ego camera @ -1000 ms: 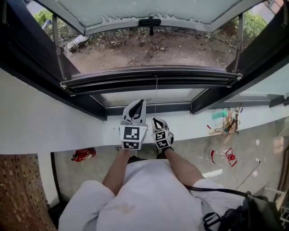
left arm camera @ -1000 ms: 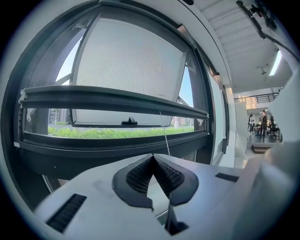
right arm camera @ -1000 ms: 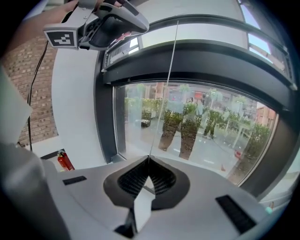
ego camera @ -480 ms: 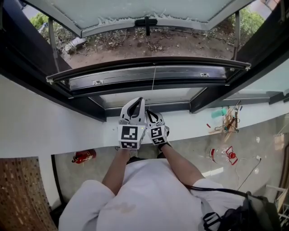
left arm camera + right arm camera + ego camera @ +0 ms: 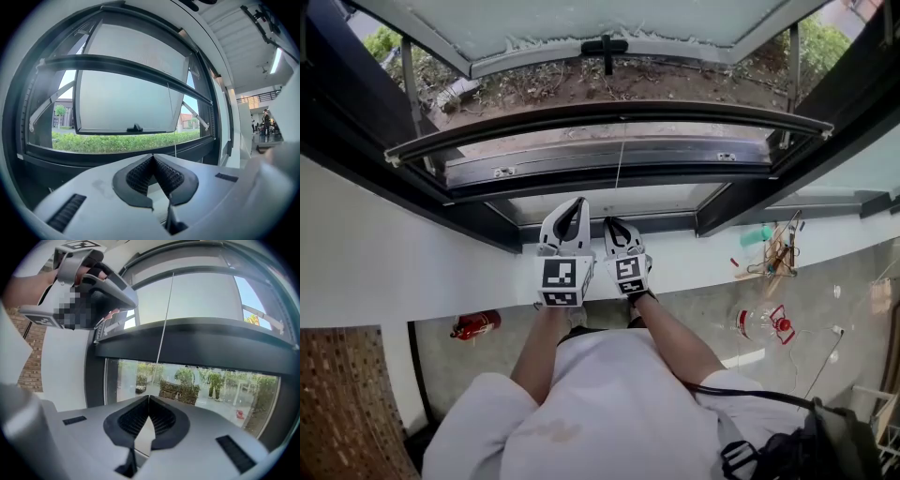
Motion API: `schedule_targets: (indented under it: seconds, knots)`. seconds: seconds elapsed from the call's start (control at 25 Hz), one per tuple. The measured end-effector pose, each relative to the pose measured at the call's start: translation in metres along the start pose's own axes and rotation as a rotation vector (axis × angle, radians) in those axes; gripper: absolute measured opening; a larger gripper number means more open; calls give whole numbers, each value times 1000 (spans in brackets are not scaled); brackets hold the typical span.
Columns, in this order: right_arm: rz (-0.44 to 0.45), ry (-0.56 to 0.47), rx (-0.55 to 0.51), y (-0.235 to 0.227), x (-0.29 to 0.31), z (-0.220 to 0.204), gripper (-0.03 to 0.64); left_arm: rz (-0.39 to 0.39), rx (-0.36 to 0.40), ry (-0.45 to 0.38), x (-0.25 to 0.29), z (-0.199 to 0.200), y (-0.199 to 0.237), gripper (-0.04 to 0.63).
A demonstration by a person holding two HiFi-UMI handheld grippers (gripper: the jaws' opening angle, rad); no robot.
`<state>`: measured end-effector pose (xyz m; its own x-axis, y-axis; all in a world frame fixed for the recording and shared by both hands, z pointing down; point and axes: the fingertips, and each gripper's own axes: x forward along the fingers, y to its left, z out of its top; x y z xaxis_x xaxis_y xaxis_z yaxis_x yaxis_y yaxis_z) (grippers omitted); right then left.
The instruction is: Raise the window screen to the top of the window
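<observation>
You're holding both claws pressed together. The left gripper (image 5: 577, 202) is showing its ribbed pads meeting at the tips with nothing between them, and the right gripper (image 5: 609, 222) is doing the same just beside it, both hovering over the white sill (image 5: 431, 267). Neither is pinching anything. The window screen (image 5: 609, 114) is showing as a dark rail lying across the opening ahead of you, high in the frame but short of its top. Its thin pull cord (image 5: 621, 167) is hanging from the rail's middle toward the claws, clear of both sets of pads. Beyond the rail the glass sash (image 5: 600, 19) is standing swung outward, its black handle (image 5: 607, 45) on the lower edge, and a green hedge (image 5: 117, 140) is growing outside. Below the sill a red fire extinguisher (image 5: 473, 322) is sitting at your left, and a small wooden object (image 5: 773, 251) and a clear bottle with red parts (image 5: 764, 325) are lying at your right.
</observation>
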<state>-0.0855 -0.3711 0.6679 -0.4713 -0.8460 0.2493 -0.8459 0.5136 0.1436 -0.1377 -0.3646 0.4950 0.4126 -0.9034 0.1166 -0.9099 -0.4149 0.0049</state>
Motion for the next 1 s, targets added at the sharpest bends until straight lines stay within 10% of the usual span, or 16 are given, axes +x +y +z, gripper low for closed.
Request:
schedule_targets:
  seconds: [1.0]
  knots:
    - [-35, -87, -27, -25, -12, 30, 2, -30, -49, 2, 6, -6, -12, 0]
